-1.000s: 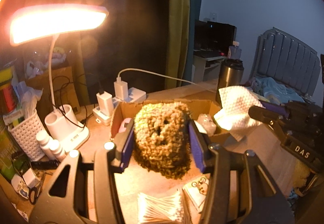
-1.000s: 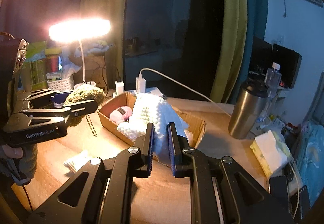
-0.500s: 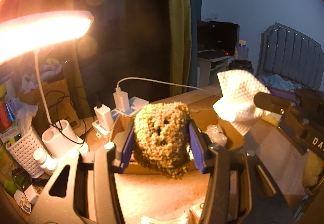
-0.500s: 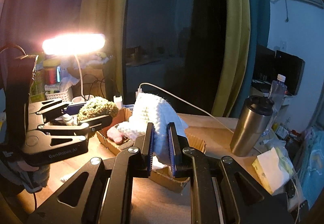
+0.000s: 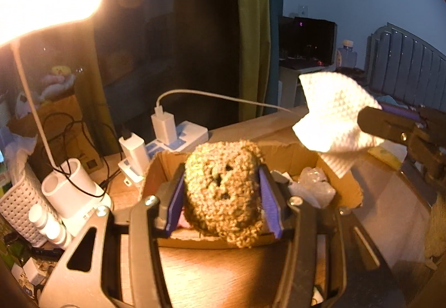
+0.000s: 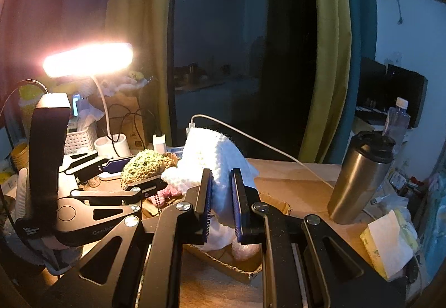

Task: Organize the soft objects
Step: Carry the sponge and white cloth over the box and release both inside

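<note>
My left gripper (image 5: 221, 191) is shut on a fuzzy olive-brown crocheted toy (image 5: 223, 191) with three dark holes, held just above the front of an open cardboard box (image 5: 281, 152). In the right wrist view the same toy (image 6: 145, 166) sits between the left gripper's jaws at the left. My right gripper (image 6: 221, 196) is shut on a white knitted cloth (image 6: 214, 157), which hangs over the box (image 6: 228, 263). From the left wrist view that cloth (image 5: 334, 110) is raised above the box's right side. A pink soft item (image 6: 170, 192) and crinkled plastic (image 5: 315, 185) lie inside the box.
A lit desk lamp (image 5: 47, 7) glares at the upper left, its white base (image 5: 75, 191) beside a white basket (image 5: 16, 202). Chargers on a power strip (image 5: 167, 138) stand behind the box. A steel tumbler (image 6: 359, 177) and a tissue pack (image 6: 390, 241) stand at the right.
Both grippers have moved forward over the box, the white cloth has risen above its rim, and the brown toy now hangs over the box's front edge. Both grips are unchanged.
</note>
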`<state>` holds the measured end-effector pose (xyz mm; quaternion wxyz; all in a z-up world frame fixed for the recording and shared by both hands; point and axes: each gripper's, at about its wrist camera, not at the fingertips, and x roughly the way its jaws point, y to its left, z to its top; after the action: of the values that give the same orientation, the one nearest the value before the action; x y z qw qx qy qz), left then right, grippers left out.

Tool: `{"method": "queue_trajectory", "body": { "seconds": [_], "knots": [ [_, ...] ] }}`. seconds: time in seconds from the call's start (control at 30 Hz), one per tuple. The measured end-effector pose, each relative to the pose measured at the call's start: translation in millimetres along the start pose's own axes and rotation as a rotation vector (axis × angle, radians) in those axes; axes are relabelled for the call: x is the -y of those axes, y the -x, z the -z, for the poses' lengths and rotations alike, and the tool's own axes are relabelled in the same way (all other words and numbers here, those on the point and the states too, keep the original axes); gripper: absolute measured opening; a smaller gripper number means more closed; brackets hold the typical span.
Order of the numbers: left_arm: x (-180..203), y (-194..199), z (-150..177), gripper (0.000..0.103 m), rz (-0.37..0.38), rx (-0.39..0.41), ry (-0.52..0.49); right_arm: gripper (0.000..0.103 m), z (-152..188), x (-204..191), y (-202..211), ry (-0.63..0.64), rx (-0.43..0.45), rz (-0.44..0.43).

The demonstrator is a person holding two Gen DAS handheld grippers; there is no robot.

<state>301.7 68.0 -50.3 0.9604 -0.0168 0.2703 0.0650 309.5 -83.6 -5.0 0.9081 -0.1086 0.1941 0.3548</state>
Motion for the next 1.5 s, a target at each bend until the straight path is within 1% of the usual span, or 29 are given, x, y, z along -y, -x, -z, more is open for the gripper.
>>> {"method": "queue_trajectory", "body": {
  "seconds": [0.1,0.2,0.3,0.43,0.47,0.5,0.57,0.73,0.93,1.2,1.4,1.47,1.5],
  "knots": [
    [-1.4,-10.1,4.1,0.05,0.002,-0.019,0.006,0.015,1.8,3.1,-8.4,-0.003,-0.013,-0.004],
    [-1.6,-24.6,9.0,0.051,0.015,-0.052,0.01,0.015,5.0,5.4,-17.3,-0.01,-0.028,-0.008],
    [-3.4,-37.9,10.9,0.052,0.013,-0.083,0.029,0.015,7.5,6.1,-25.0,-0.013,-0.042,-0.012],
    [-9.1,-50.2,13.7,0.055,0.026,-0.121,0.069,0.015,10.5,6.2,-34.2,-0.017,-0.059,-0.013],
    [-9.4,-50.0,14.1,0.058,0.03,-0.125,0.07,0.015,11.1,6.7,-36.3,-0.019,-0.062,-0.013],
    [-9.6,-49.2,14.7,0.067,0.033,-0.123,0.071,0.015,11.5,7.7,-38.1,-0.02,-0.065,-0.012],
    [-10.8,-44.0,14.6,0.07,0.038,-0.109,0.08,0.015,12.0,7.1,-41.8,-0.022,-0.071,-0.012],
    [-20.0,-24.3,11.3,0.07,0.031,-0.072,0.101,0.015,10.6,5.3,-49.2,-0.018,-0.078,-0.015],
    [-39.9,0.3,14.9,0.071,-0.004,-0.036,0.136,0.015,7.7,-7.2,-55.3,0.006,-0.079,-0.037],
    [-68.7,13.7,27.7,0.071,-0.048,-0.039,0.176,0.015,4.9,-31.5,-72.5,0.025,-0.093,-0.082],
    [-81.4,14.0,35.1,0.071,-0.056,-0.049,0.198,0.015,4.0,-44.3,-89.1,0.034,-0.125,-0.094],
    [-82.4,14.3,36.7,0.071,-0.056,-0.049,0.199,0.02,5.1,-46.4,-94.1,0.032,-0.139,-0.097],
    [-82.8,14.9,36.9,0.071,-0.056,-0.049,0.2,0.027,5.6,-47.8,-97.1,0.036,-0.151,-0.097]
  ]
}}
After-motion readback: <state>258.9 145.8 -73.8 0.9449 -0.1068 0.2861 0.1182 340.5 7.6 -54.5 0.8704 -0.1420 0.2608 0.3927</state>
